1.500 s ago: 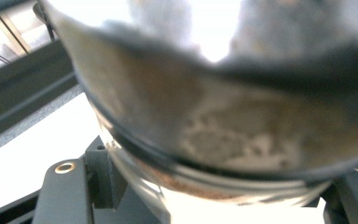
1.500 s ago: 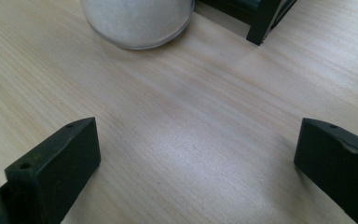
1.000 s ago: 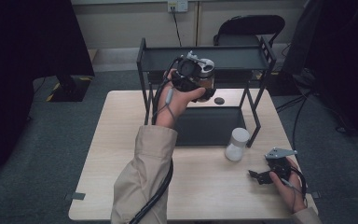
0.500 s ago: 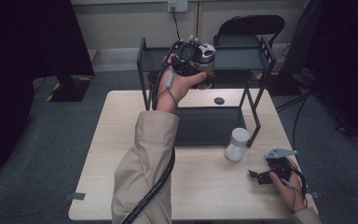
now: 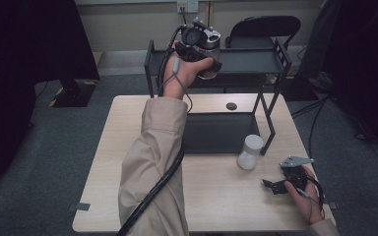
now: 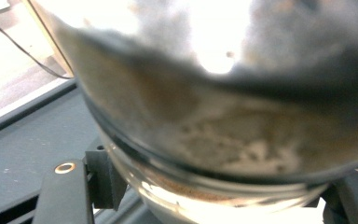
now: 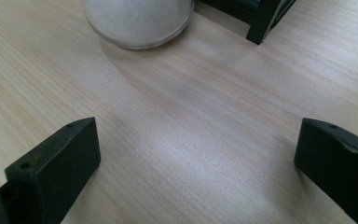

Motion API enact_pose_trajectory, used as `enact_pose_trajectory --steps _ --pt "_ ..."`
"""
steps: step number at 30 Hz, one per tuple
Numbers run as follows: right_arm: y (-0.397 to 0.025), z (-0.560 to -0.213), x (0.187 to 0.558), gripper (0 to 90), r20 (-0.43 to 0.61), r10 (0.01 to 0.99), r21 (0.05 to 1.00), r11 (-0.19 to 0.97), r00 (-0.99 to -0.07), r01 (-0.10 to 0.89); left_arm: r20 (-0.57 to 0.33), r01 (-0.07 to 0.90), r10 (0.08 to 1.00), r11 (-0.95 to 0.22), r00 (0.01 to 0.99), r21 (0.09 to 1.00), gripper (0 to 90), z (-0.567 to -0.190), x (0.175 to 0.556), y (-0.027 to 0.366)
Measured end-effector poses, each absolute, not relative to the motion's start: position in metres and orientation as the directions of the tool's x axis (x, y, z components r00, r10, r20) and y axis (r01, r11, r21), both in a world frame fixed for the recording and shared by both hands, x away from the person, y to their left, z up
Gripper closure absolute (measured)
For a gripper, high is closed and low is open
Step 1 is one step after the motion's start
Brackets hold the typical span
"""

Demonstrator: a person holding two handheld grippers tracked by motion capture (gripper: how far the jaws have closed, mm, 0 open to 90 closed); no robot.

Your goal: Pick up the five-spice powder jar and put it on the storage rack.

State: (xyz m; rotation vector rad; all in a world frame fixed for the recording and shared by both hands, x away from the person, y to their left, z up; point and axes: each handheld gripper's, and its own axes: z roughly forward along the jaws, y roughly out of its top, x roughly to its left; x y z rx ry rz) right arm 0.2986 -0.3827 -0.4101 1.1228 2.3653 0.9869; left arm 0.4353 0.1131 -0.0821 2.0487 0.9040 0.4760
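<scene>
Overhead forward view, gripper views close; shared table (image 5: pixel 216 196)

A pale wood table (image 5: pixel 216 196) carries a black rack (image 5: pixel 268 98), a dark tray (image 5: pixel 219 132) under the rack, a white jar (image 5: pixel 250 152) beside the rack's front leg and a small black cap (image 5: pixel 232 105)

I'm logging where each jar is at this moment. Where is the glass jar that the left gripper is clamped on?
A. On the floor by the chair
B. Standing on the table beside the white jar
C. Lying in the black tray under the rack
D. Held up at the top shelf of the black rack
D: in the high view the left gripper holds the glass jar up at the rack's top shelf, far from the white jar on the table.
</scene>
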Motion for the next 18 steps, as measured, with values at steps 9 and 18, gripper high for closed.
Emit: enact_pose_trajectory --steps 9,18 --pt "-0.383 -0.410 0.299 0.0 -0.010 0.777 0.714 0.446 -0.629 0.540 -0.006 0.465 0.777 -0.371 0.630 0.804 30.0 -0.088 0.460 0.117" --pt "-0.383 -0.410 0.299 0.0 -0.009 0.778 0.714 0.445 -0.629 0.540 -0.010 0.475 0.790 -0.357 0.613 0.804 30.0 -0.095 0.470 0.121"
